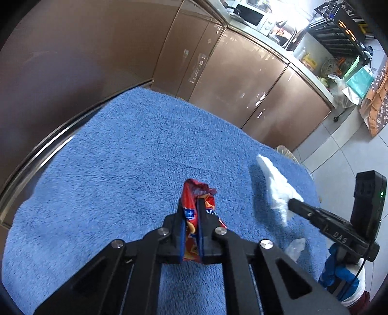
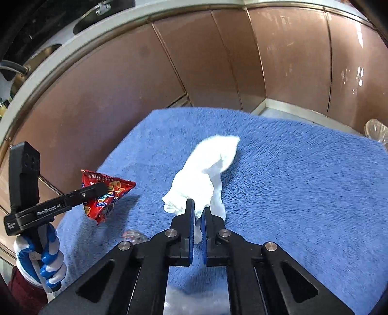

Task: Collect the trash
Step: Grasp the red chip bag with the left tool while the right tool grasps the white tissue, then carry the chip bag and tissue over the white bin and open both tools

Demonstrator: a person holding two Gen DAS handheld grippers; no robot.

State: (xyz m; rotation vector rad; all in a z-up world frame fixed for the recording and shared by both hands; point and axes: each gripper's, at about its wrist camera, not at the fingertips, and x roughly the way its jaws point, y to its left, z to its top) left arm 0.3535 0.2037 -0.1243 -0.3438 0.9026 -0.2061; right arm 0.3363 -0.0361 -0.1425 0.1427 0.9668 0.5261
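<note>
My left gripper point(image 1: 191, 206) is shut on a red snack wrapper point(image 1: 197, 191) and holds it above the blue rug point(image 1: 121, 157). The wrapper also shows in the right wrist view point(image 2: 106, 193), pinched in the left gripper point(image 2: 103, 187). My right gripper point(image 2: 197, 206) is shut on a crumpled white tissue point(image 2: 206, 169) and holds it up over the rug point(image 2: 303, 181). In the left wrist view the tissue point(image 1: 274, 184) hangs from the right gripper point(image 1: 292, 204). A small clear plastic scrap point(image 1: 295, 247) lies on the rug between the grippers.
Brown cabinet doors point(image 1: 254, 84) border the rug at the back and left. A counter with a microwave point(image 1: 252, 14) and clutter runs above them. A tiled floor point(image 1: 339, 150) lies to the right. A pale basket-like thing point(image 2: 375, 130) sits at the rug's far right corner.
</note>
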